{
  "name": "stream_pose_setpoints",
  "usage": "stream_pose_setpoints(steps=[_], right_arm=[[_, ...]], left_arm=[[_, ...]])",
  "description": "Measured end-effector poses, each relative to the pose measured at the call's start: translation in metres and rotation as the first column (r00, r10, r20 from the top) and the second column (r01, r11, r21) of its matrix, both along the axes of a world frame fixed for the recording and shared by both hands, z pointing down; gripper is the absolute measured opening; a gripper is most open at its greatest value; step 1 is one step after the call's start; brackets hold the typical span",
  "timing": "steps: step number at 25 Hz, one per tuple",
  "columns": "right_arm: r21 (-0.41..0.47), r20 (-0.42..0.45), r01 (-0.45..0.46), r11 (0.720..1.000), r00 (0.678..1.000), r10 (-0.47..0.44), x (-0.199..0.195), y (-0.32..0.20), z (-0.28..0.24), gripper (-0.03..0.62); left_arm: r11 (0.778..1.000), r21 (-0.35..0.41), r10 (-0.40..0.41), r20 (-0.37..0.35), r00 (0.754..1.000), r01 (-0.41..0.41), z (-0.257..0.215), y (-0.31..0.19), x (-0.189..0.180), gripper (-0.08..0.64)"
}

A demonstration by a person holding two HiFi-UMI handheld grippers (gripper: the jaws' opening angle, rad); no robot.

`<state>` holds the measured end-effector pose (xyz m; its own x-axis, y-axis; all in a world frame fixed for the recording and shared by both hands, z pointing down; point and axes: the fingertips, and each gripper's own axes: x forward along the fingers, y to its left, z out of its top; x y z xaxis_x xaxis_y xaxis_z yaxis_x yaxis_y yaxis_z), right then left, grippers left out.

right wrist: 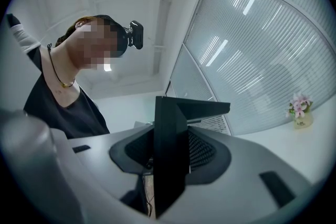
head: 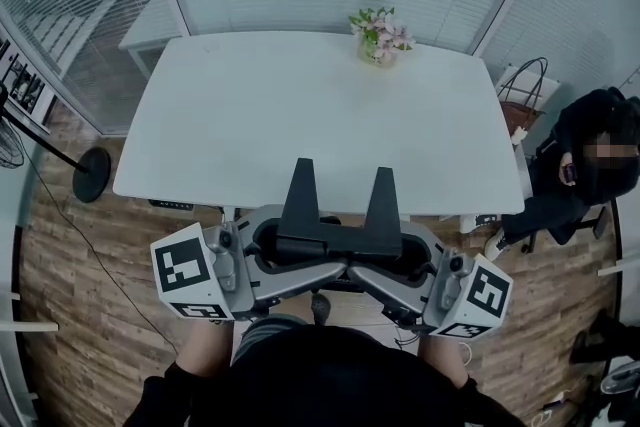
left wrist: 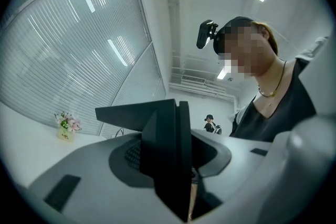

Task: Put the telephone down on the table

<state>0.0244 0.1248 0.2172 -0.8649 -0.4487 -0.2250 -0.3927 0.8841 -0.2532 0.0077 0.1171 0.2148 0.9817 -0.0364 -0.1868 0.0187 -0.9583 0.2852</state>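
No telephone shows in any view. The white table (head: 300, 105) lies ahead of me, bare except for a small vase of pink flowers (head: 380, 37) at its far edge. Both grippers are held close to my body at the table's near edge, side by side with their grey bodies touching. The left gripper (head: 301, 177) points forward over that edge, and its black jaws stand pressed together with nothing between them (left wrist: 177, 108). Beside it the right gripper (head: 384, 183) points the same way, its jaws likewise together and empty (right wrist: 169, 105).
The flowers (left wrist: 66, 126) (right wrist: 301, 110) also appear in both gripper views. Glass walls with blinds run behind the table. A person in black (head: 590, 155) sits at the right by a bag (head: 522, 95). A fan stand (head: 90, 173) is at the left on the wooden floor.
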Motion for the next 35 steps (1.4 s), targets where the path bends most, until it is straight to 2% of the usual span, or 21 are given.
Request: stream_pose_setpoints(steps=[8, 15, 20, 27, 35], right_arm=[[-0.013, 0.005, -0.019, 1.0, 1.0, 0.019, 0.009, -0.066, -0.003, 0.173], [0.02, -0.003, -0.039, 0.999, 0.999, 0.039, 0.01, -0.07, -0.003, 0.173], [-0.005, 0.005, -0.043, 0.999, 0.999, 0.043, 0.012, -0.137, -0.005, 0.173], [0.018, -0.001, -0.049, 0.999, 0.999, 0.049, 0.011, -0.152, -0.004, 0.173], [0.004, -0.004, -0.072, 0.997, 0.997, 0.072, 0.009, -0.207, -0.009, 0.173]], left_arm=[[1.0, -0.009, 0.022, -0.003, 1.0, -0.022, -0.002, -0.066, 0.01, 0.189], [0.999, 0.02, 0.04, -0.008, 0.999, -0.04, -0.003, -0.071, 0.011, 0.189], [0.999, -0.005, 0.044, -0.005, 0.999, -0.044, -0.004, -0.138, 0.013, 0.189], [0.999, 0.016, 0.048, -0.008, 0.999, -0.048, -0.004, -0.153, 0.011, 0.189], [0.997, 0.001, 0.074, -0.009, 0.997, -0.074, -0.008, -0.207, 0.01, 0.189]])
